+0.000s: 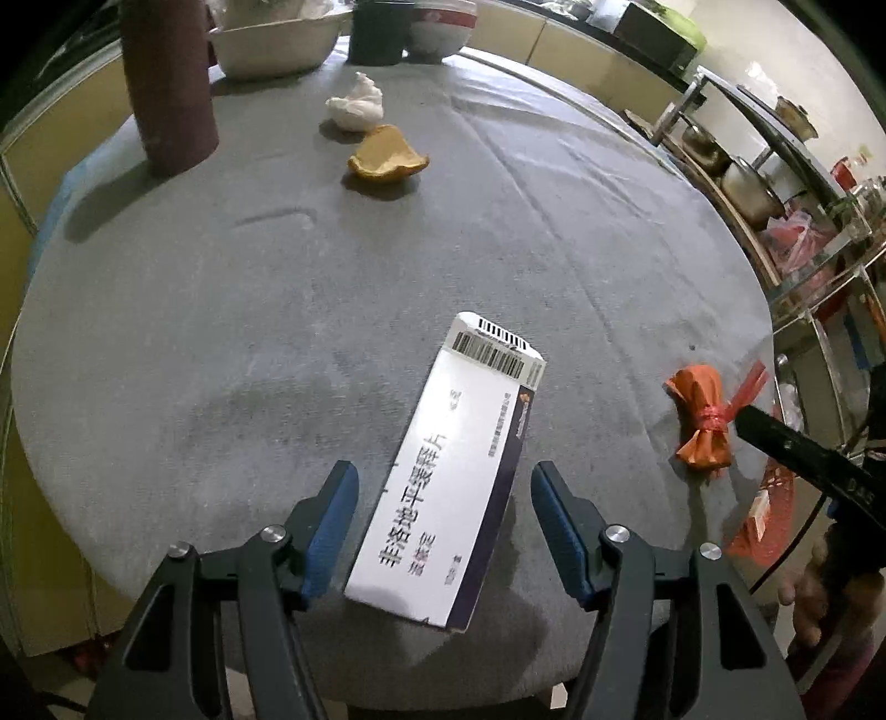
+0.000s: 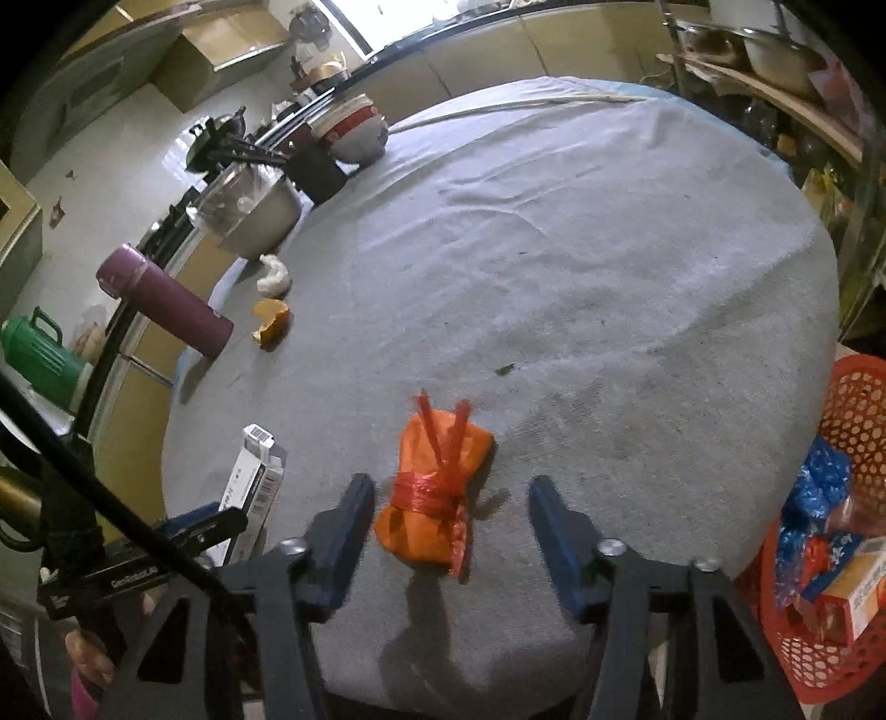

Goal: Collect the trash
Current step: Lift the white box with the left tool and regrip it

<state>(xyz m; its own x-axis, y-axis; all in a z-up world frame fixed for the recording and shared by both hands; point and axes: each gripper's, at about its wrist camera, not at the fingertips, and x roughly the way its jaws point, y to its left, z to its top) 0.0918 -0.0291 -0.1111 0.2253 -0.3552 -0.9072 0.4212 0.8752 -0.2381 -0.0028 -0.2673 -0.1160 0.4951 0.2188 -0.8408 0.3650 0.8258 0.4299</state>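
A white medicine box [image 1: 454, 476] lies on the grey round table [image 1: 221, 310], its near end between the open jaws of my left gripper [image 1: 443, 526]. An orange tied bag [image 2: 437, 493] lies between the open jaws of my right gripper [image 2: 451, 531]; it also shows in the left wrist view [image 1: 700, 418]. A crumpled white tissue [image 1: 357, 102] and an orange peel [image 1: 387, 155] lie at the far side. The box also shows in the right wrist view [image 2: 252, 476].
A red mesh basket [image 2: 853, 410] with wrappers and a box stands beside the table at the right. A maroon flask [image 1: 169, 83], bowls [image 1: 277, 44] and a dark cup [image 1: 379, 30] stand at the far edge. Shelves with pots [image 1: 747, 188] stand at the right.
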